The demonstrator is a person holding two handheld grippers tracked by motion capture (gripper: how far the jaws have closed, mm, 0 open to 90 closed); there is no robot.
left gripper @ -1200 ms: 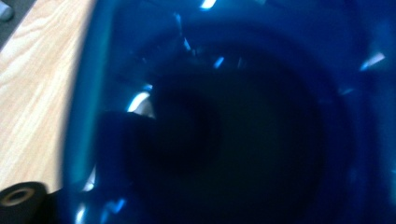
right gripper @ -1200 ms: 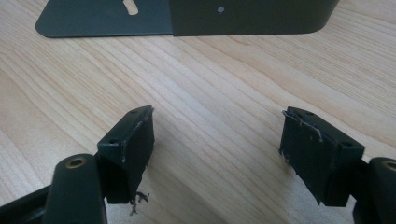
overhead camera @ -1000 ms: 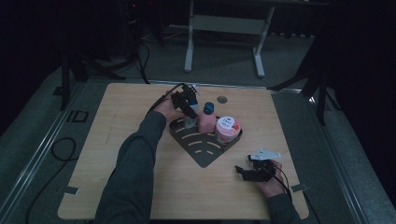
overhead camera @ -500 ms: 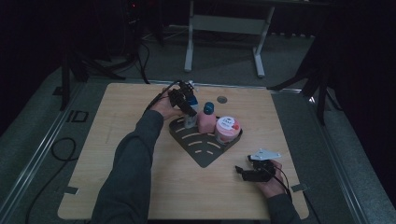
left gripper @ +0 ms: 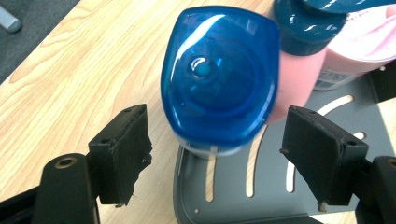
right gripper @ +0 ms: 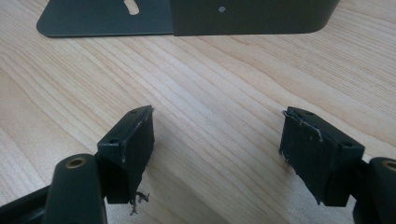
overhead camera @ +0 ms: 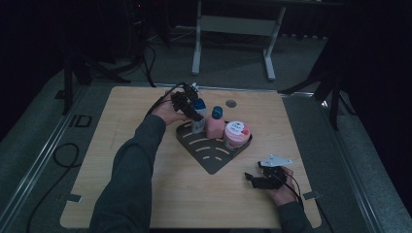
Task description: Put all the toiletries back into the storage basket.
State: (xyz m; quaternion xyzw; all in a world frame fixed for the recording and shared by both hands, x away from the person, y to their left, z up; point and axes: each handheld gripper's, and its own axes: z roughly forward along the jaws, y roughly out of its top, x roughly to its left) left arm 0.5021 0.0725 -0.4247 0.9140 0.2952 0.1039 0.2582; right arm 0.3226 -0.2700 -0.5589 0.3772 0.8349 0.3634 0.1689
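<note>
left gripper [left gripper: 217,154] jaws just opened, blue-capped bottle [left gripper: 219,74] released, standing in grey slotted rack [left gripper: 261,196]. right gripper [right gripper: 217,154] held unclenched above table [right gripper: 210,93], grasping nothing.

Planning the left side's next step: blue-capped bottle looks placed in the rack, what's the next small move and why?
Probably lift the left hand-held gripper straight up and away. Its jaws have just been opening and now stand apart from the blue-capped bottle on both sides, and the bottle stands upright on the grey rack beside the pink bottle. Rising first should avoid clipping the cap.
</note>
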